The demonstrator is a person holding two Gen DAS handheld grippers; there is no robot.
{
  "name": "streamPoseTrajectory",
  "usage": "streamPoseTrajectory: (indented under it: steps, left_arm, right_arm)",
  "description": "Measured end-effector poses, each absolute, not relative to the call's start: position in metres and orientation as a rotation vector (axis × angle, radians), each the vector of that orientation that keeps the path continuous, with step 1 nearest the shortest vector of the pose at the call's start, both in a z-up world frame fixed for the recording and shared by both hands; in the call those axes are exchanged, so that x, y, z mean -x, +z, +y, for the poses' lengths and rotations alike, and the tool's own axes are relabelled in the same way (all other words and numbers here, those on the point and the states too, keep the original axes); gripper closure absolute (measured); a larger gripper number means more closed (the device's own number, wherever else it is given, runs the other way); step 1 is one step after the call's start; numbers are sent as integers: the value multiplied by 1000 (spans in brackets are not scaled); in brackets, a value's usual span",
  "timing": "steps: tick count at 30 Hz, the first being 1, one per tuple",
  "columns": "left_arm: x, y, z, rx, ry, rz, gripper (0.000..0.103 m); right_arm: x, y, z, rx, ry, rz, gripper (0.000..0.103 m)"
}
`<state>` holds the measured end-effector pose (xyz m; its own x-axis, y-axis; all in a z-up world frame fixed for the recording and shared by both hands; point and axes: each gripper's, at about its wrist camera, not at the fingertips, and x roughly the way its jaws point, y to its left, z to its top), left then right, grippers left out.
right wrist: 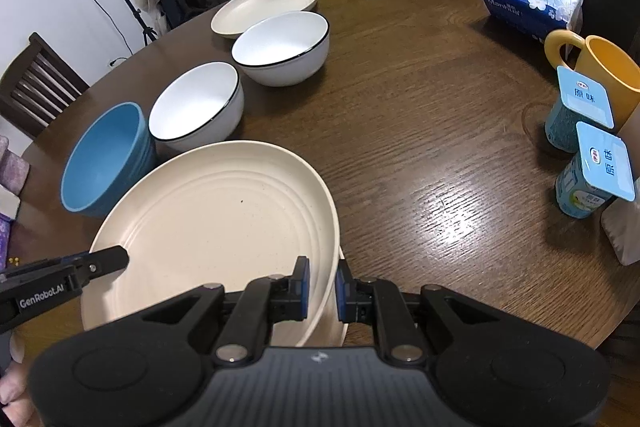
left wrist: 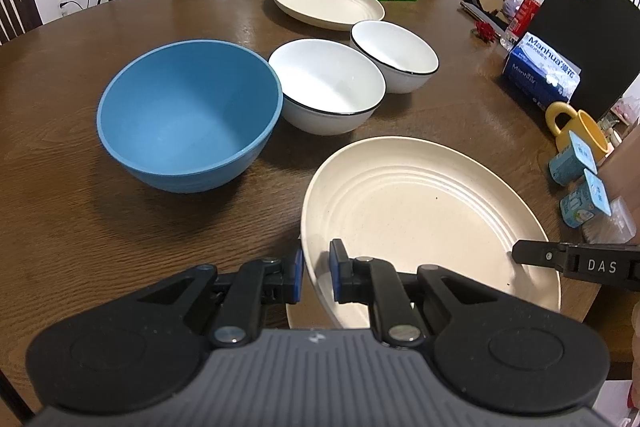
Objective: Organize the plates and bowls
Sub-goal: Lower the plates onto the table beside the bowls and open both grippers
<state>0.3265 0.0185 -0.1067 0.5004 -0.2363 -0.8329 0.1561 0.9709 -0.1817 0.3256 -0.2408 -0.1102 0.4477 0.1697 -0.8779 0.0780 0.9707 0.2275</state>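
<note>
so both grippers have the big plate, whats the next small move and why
Probably lower it level. The left gripper and right gripper are each shut on the cream plate, and another plate's rim shows right beneath it, so it likely stacks there.

The tissue pack [right wrist: 530, 1] reads "Manhua"; the left gripper [right wrist: 108, 259] reads "GenRobot.AI", the right gripper [left wrist: 524, 253] "DAS"; yogurt cups [right wrist: 592, 167] read "原味"

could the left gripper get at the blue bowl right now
Probably not yet: the left gripper has its jaws shut on the rim of the near cream ribbed plate. The round blue bowl itself sits uncovered on the wooden table, nothing in between.
</note>
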Motion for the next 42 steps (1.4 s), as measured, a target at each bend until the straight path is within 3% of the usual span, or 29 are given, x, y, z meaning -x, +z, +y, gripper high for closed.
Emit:
streamPoseTrajectory:
  steps: [42]
  left_arm:
    - [-312, -136, -21, -221, -180, 1058, 85]
  right_arm:
    - [-318, -146, -217, -7, 69, 1156, 89]
